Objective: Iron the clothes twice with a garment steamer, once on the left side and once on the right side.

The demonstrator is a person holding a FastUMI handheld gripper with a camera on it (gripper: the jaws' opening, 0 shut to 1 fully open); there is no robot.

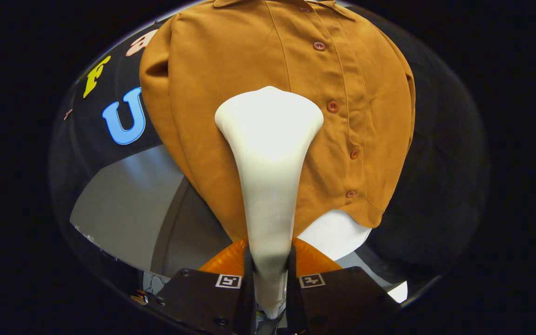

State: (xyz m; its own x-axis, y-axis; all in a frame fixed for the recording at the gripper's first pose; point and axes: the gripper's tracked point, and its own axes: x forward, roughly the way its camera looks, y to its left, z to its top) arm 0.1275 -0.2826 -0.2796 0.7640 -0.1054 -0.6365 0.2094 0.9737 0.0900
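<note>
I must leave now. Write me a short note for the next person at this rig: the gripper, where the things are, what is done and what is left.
Gripper: shut on the white steamer, both fingers pressing on its narrow handle.
Steamer: its wide head lies against the front of the brown shirt, beside the button row, about halfway up the shirt.
Shirt: hanging, buttoned, over a white form that shows below the hem.
Done: a pass with the steamer is under way; how many passes are finished cannot be told from this picture.
Left: make sure that both the left and the right side get one pass each.
</note>
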